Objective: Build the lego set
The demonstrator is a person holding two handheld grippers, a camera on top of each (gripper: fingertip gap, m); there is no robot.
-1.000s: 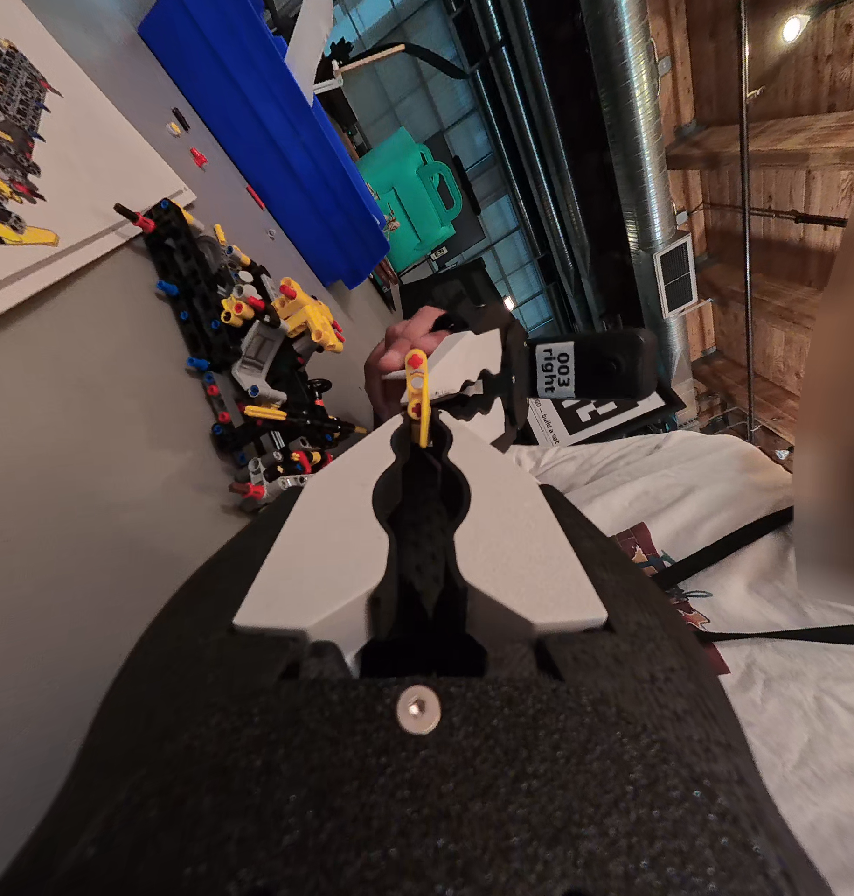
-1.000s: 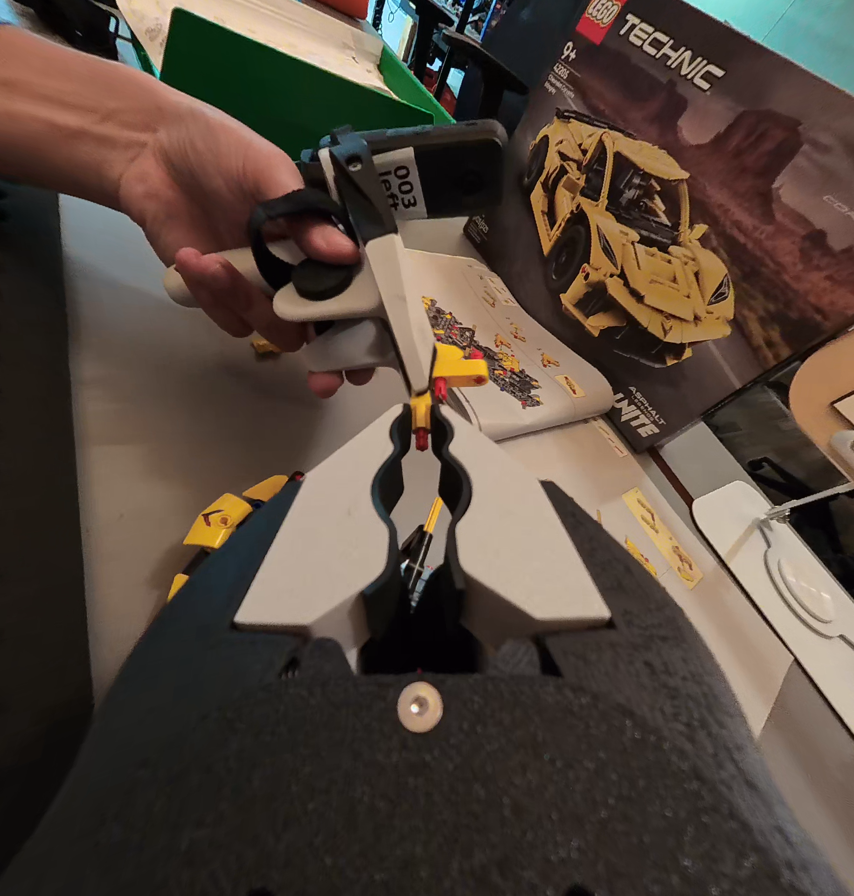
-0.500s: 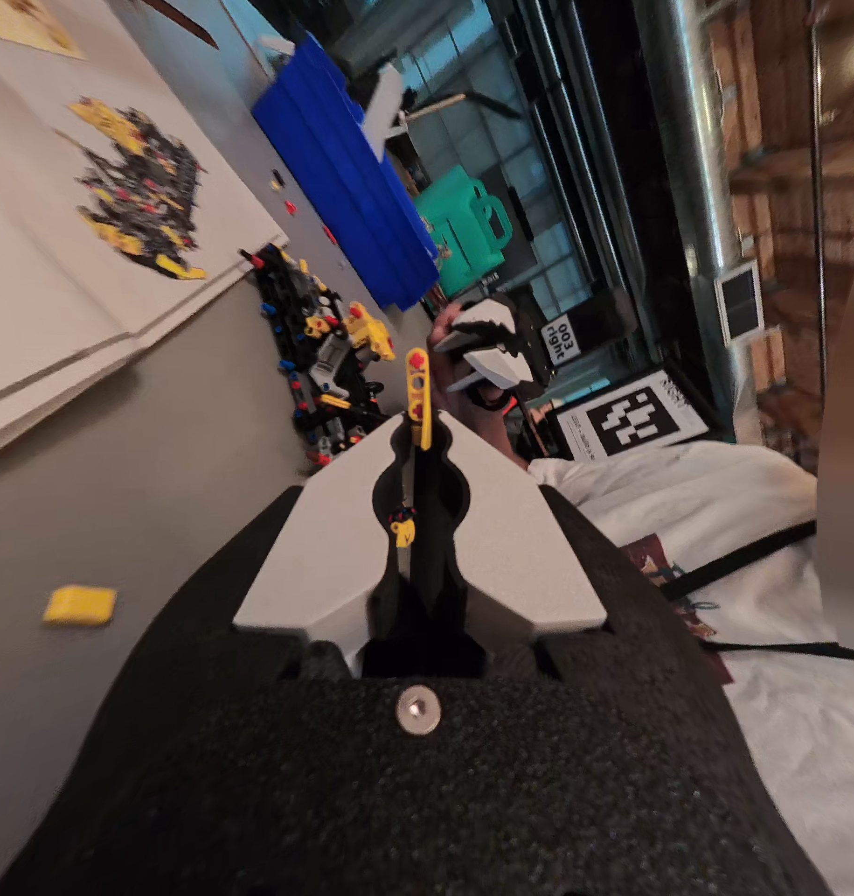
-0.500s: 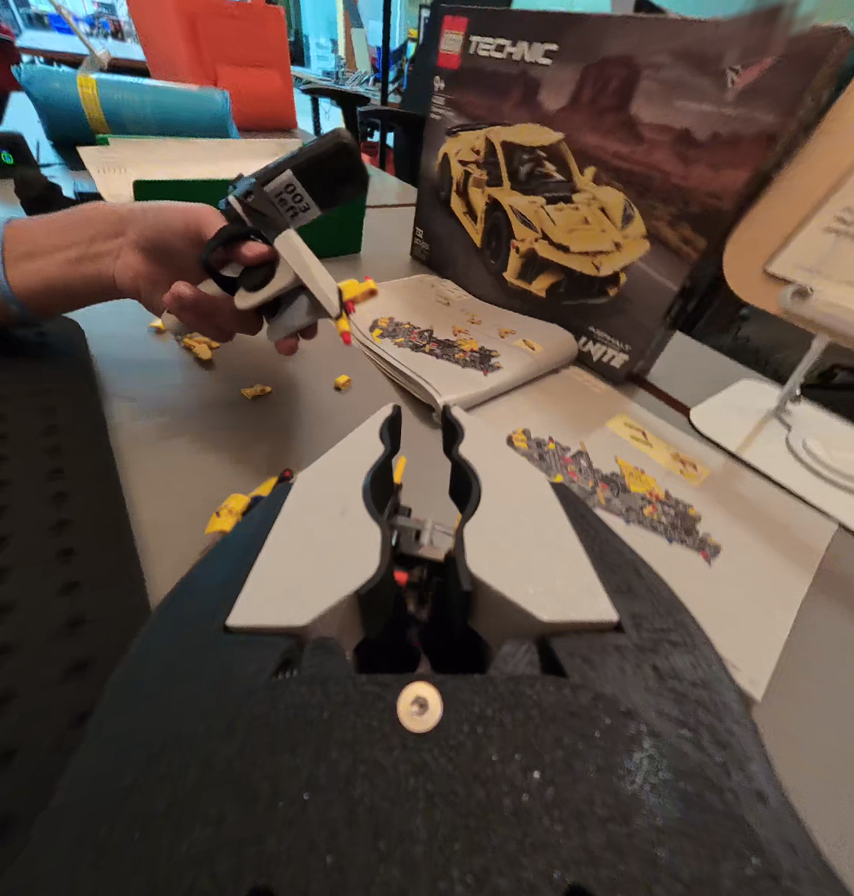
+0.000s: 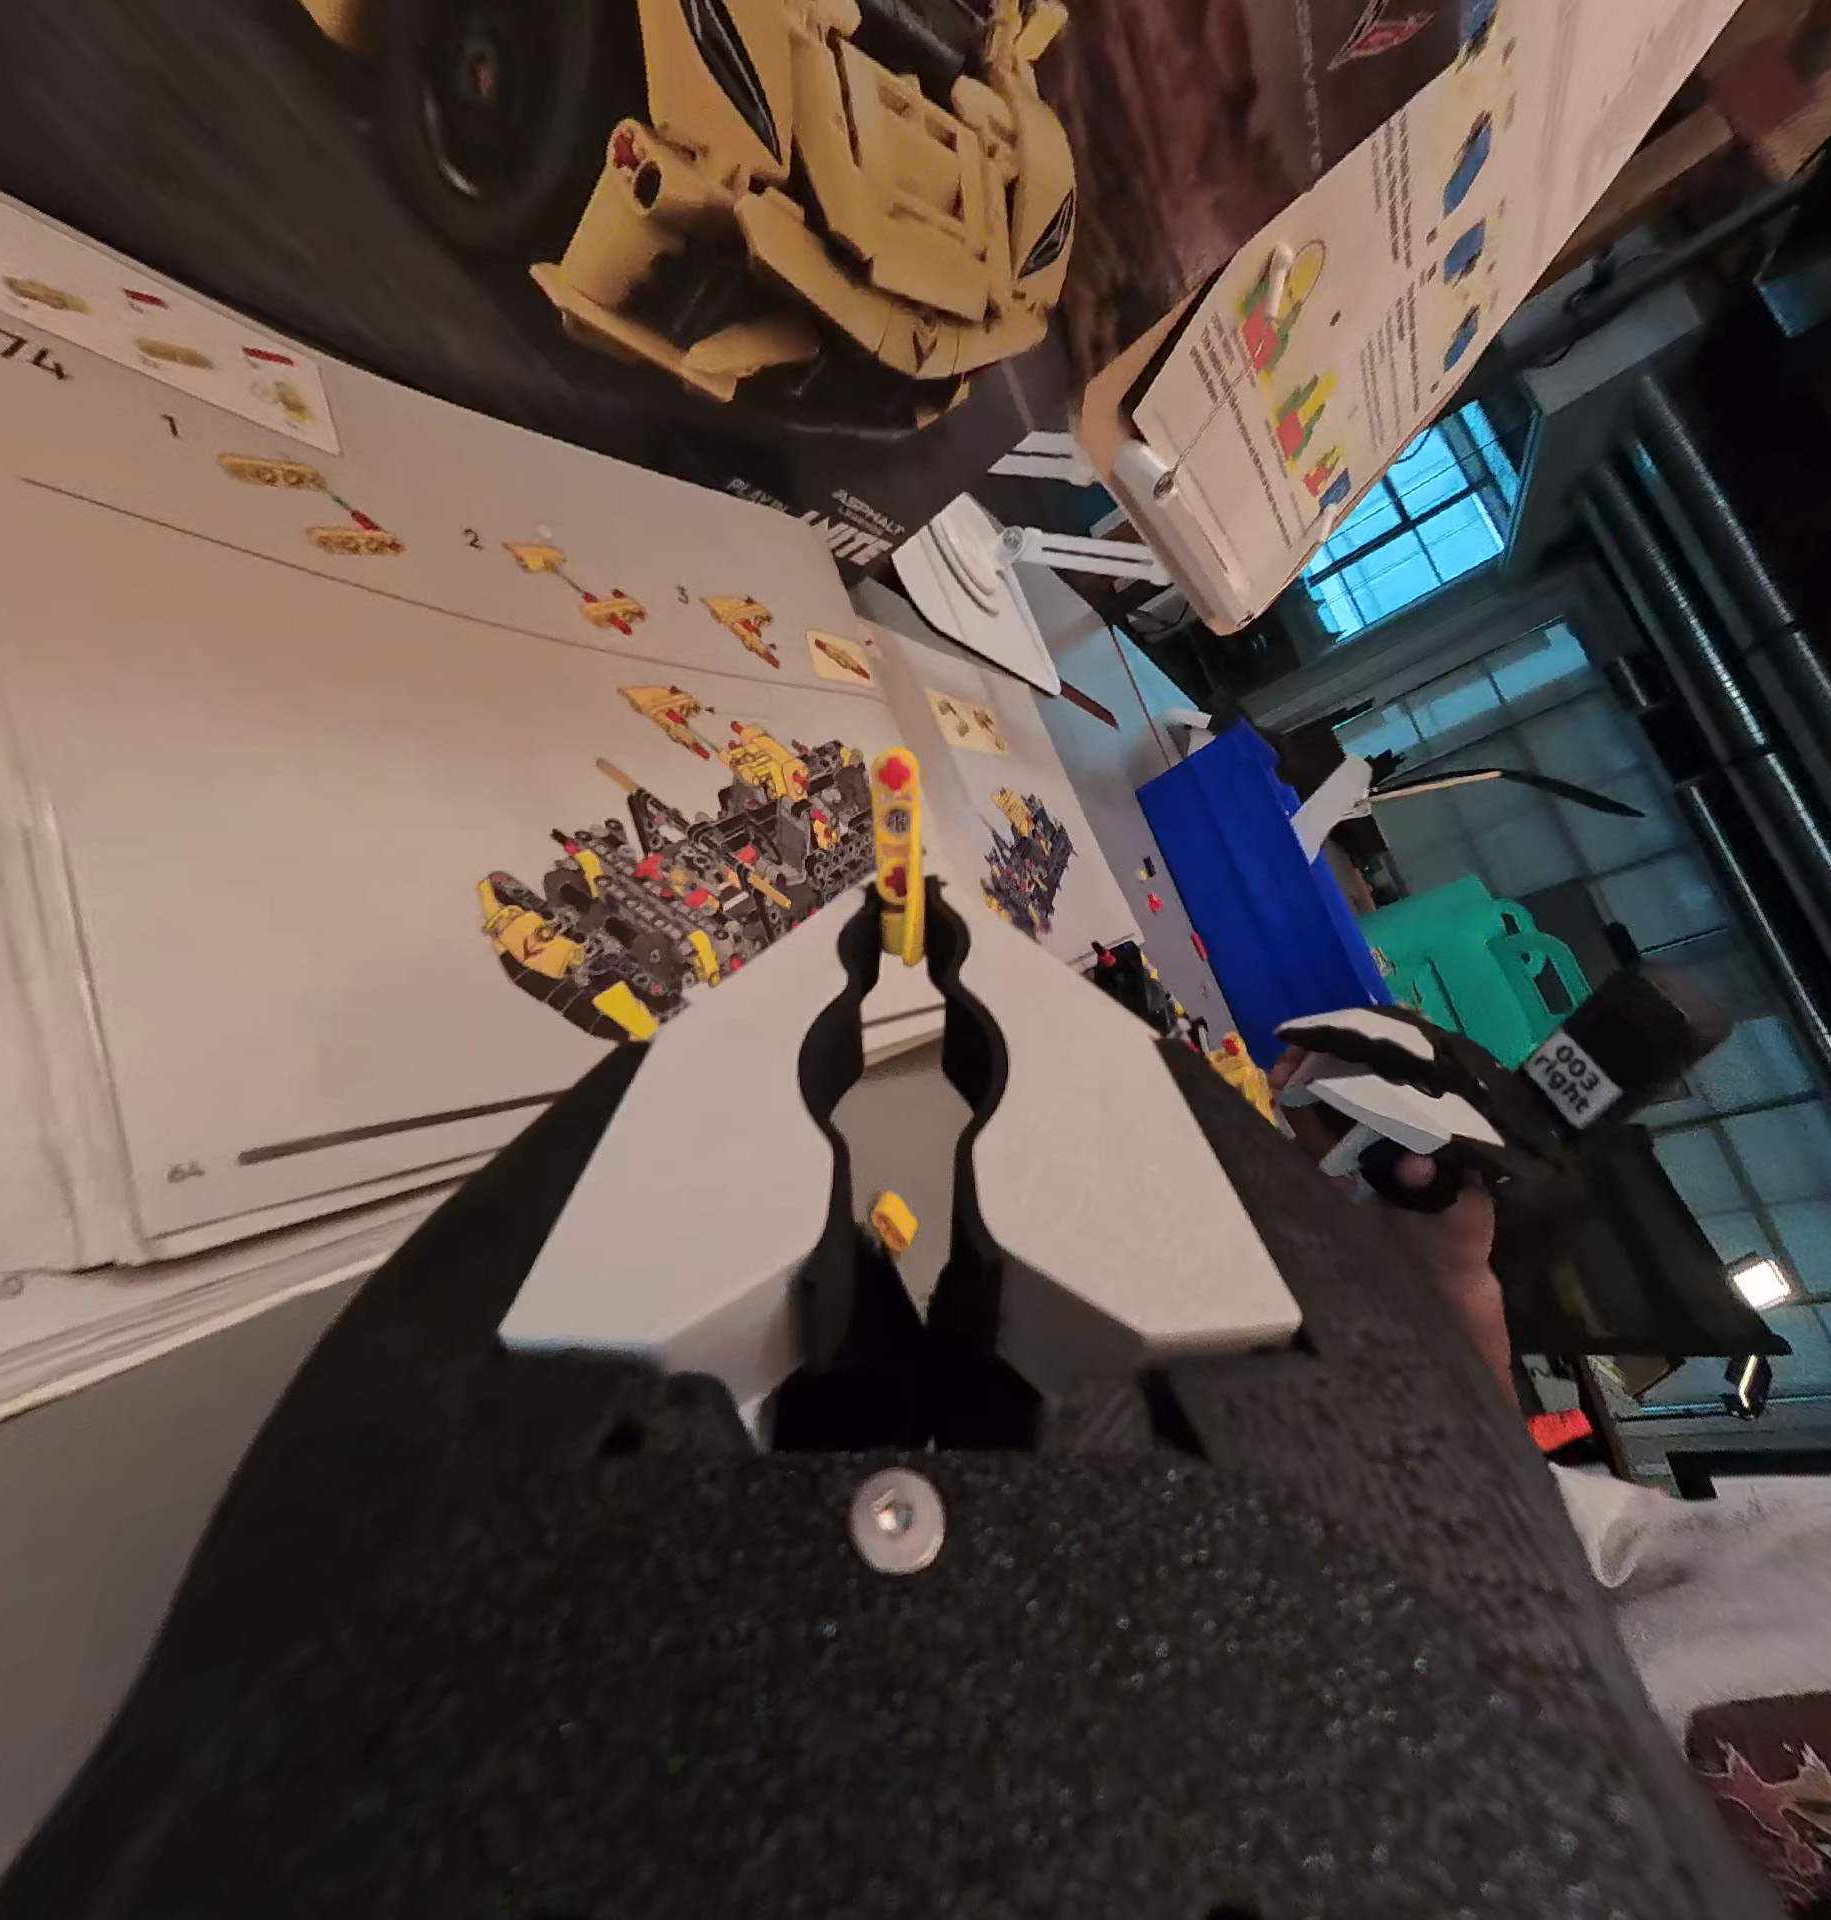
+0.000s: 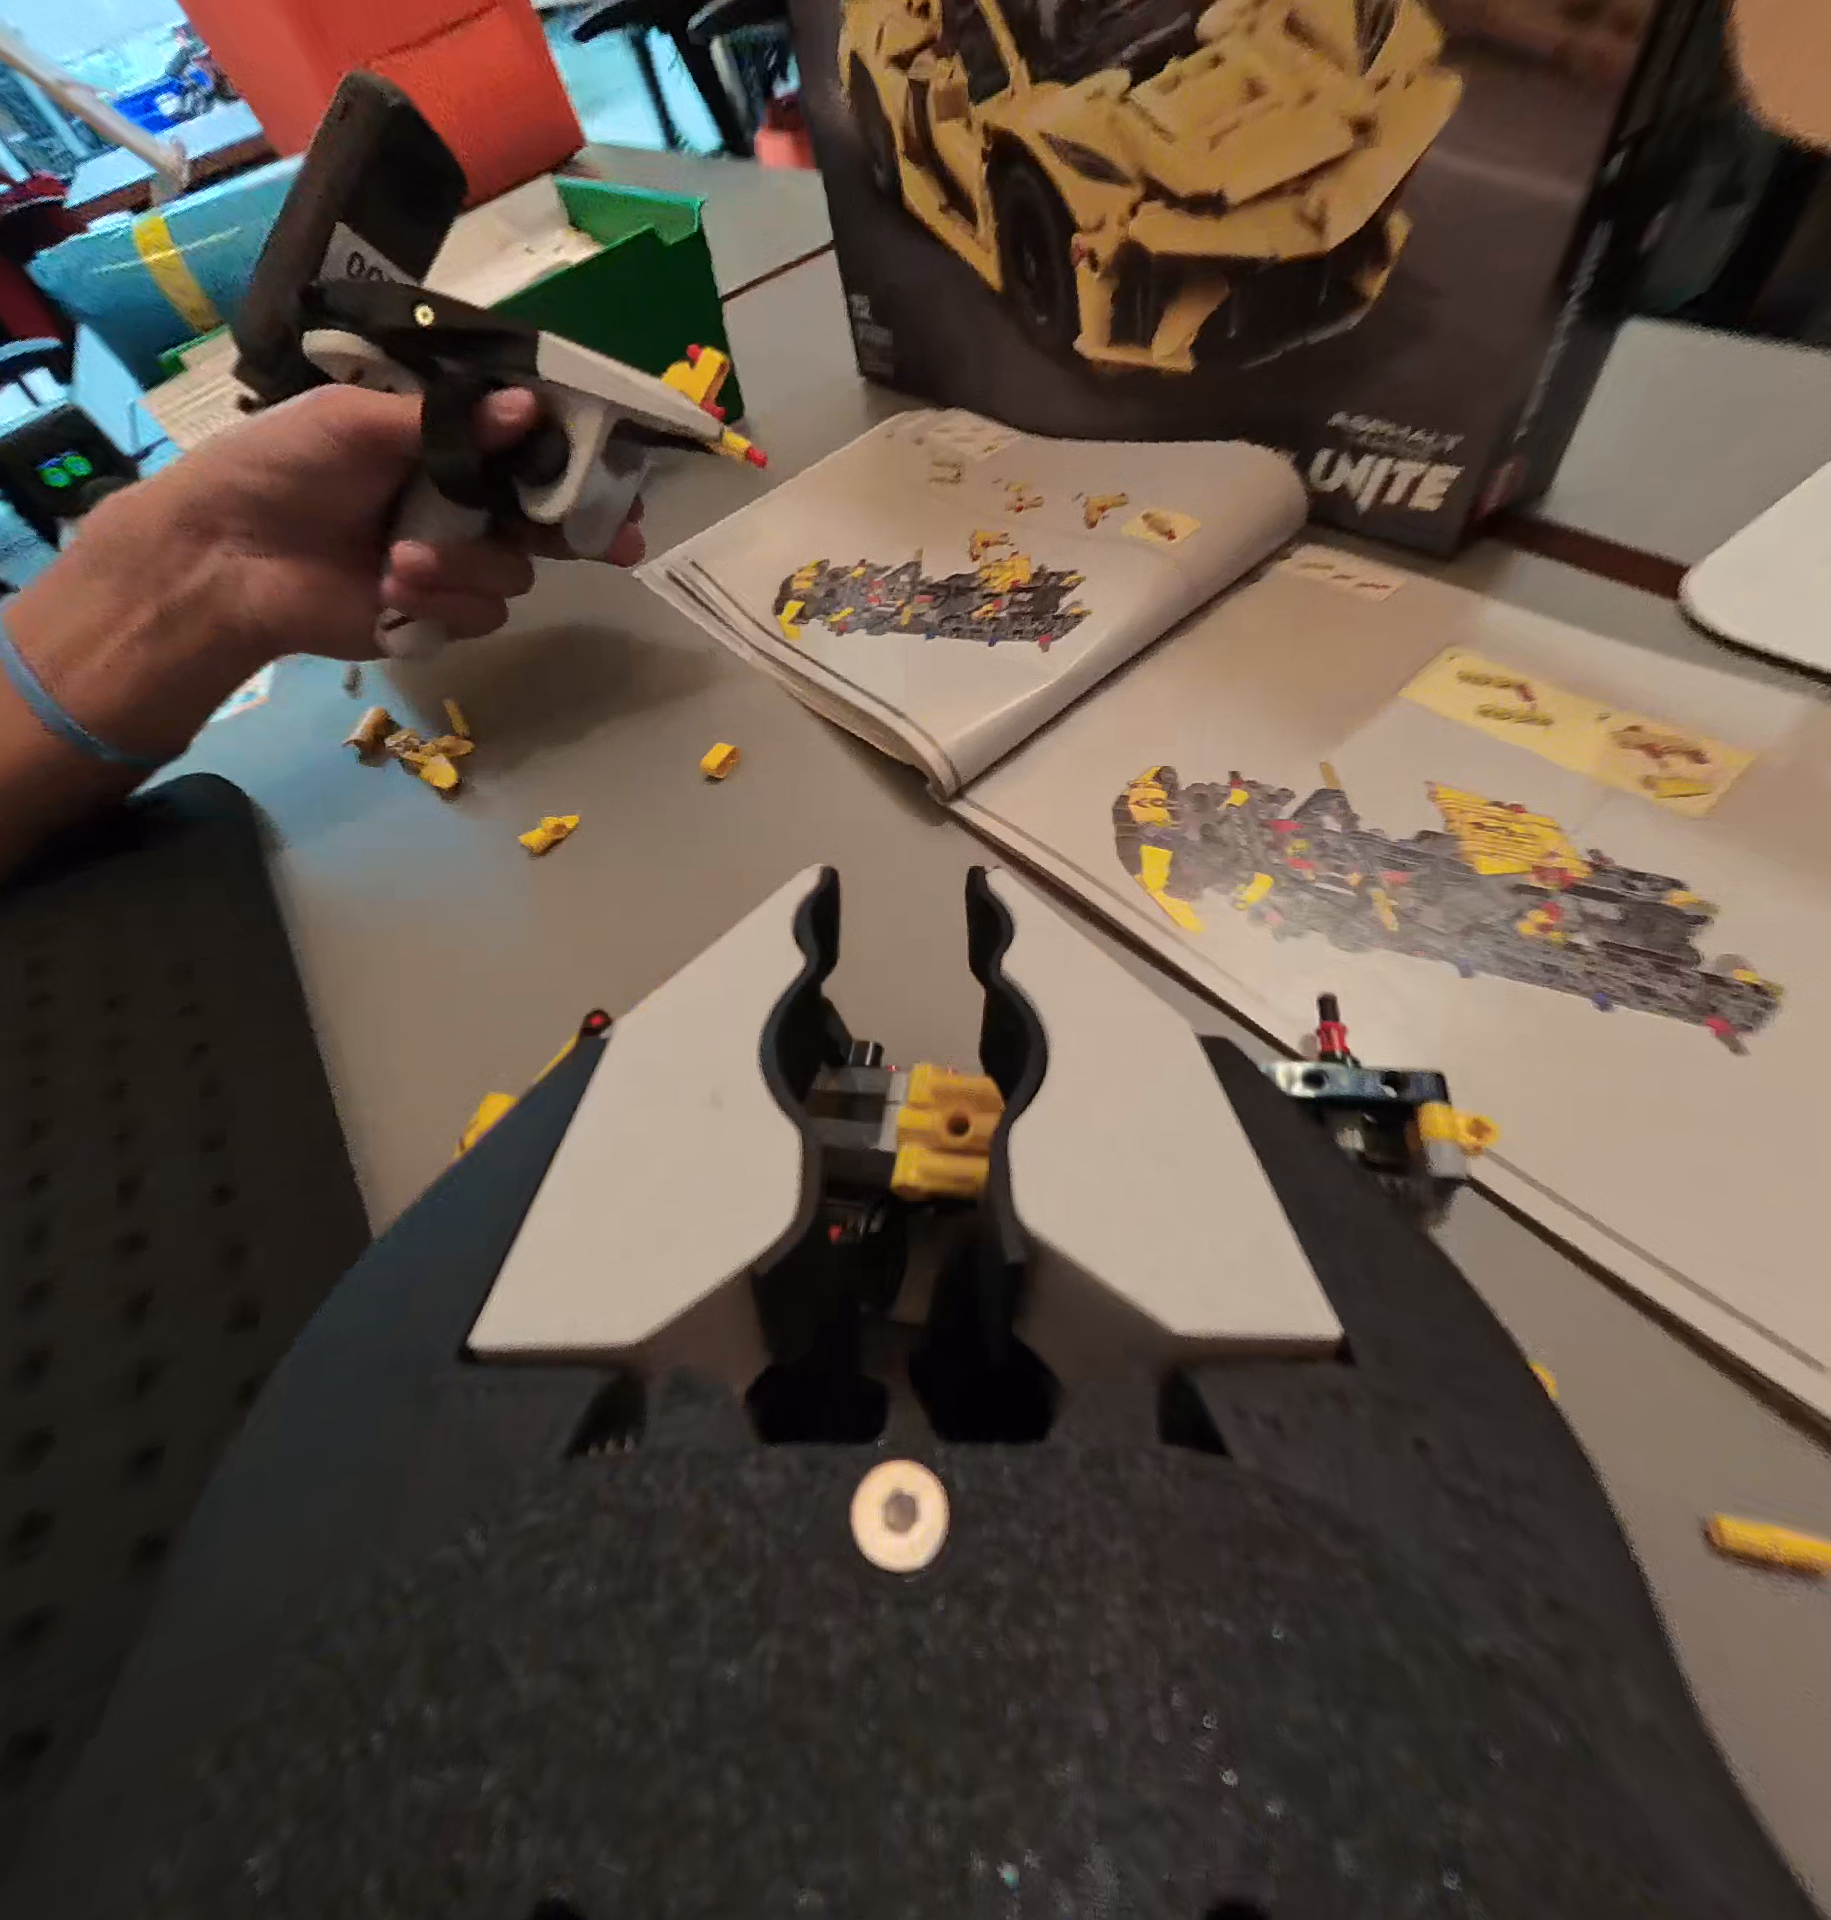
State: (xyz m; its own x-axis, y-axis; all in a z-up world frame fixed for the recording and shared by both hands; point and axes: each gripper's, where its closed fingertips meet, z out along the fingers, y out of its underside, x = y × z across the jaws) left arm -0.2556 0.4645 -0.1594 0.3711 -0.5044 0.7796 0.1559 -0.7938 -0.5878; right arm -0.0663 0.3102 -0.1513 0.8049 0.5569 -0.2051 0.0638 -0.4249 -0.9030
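My left gripper point(image 5: 903, 906) is shut on a yellow beam with red pins point(image 5: 898, 831) and holds it in the air over the open instruction booklet point(image 5: 371, 779). The right wrist view shows it too point(image 6: 729, 442), in a hand, with the yellow beam point(image 6: 698, 376) at its tips. My right gripper point(image 6: 903, 891) is open and empty, low over the table. The dark, partly built chassis with yellow parts point(image 6: 916, 1132) shows between and below its fingers. The right gripper point(image 5: 1352, 1081) also shows at the right of the left wrist view.
The set's box point(image 6: 1202, 208) stands behind the booklet point(image 6: 994, 582). Loose yellow pieces point(image 6: 547, 831) lie on the grey table, one more at the right point(image 6: 1773, 1555). A green bin point(image 6: 620, 281) stands far left, a blue bin point(image 5: 1243, 883) beyond. A black perforated mat point(image 6: 111, 1143) lies at left. The left gripper's tips are roughly 25 cm from the right gripper's.
The two grippers met at the yellow beam a second ago. My right gripper has opened and drawn back low over the chassis. My left gripper has swung away toward the booklet, still holding the beam.
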